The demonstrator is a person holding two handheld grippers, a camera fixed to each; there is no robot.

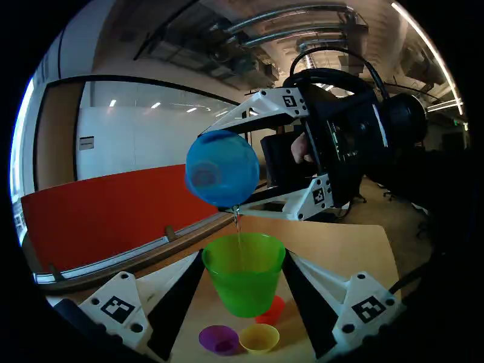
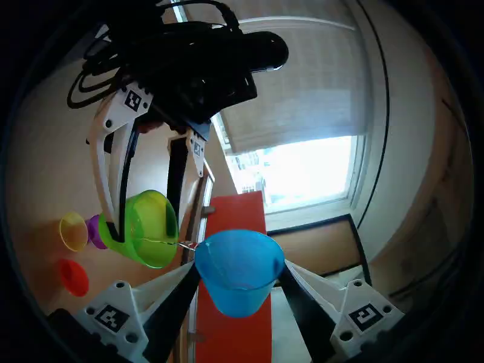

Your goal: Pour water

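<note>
My left gripper (image 1: 244, 261) is shut on an upright green cup (image 1: 245, 290), held above the wooden table (image 1: 345, 248). Just above it, the right gripper (image 1: 225, 172) holds a blue cup (image 1: 221, 166) tipped over. A thin stream of water (image 1: 238, 228) runs from its lip into the green cup. In the right gripper view, my right gripper (image 2: 239, 271) is shut on the blue cup (image 2: 239, 284). Its lip sits beside the green cup (image 2: 145, 230) held by the left gripper (image 2: 146, 235), with a fine line of water (image 2: 175, 243) between them.
Three small cups stand on the table below: purple (image 1: 219, 339), yellow (image 1: 259, 337) and red (image 1: 270, 310). A red panel (image 1: 109, 212) and a rail run along the table's far edge. A bright window (image 2: 302, 169) lies beyond, and a hand (image 1: 299, 148) holds the right gripper.
</note>
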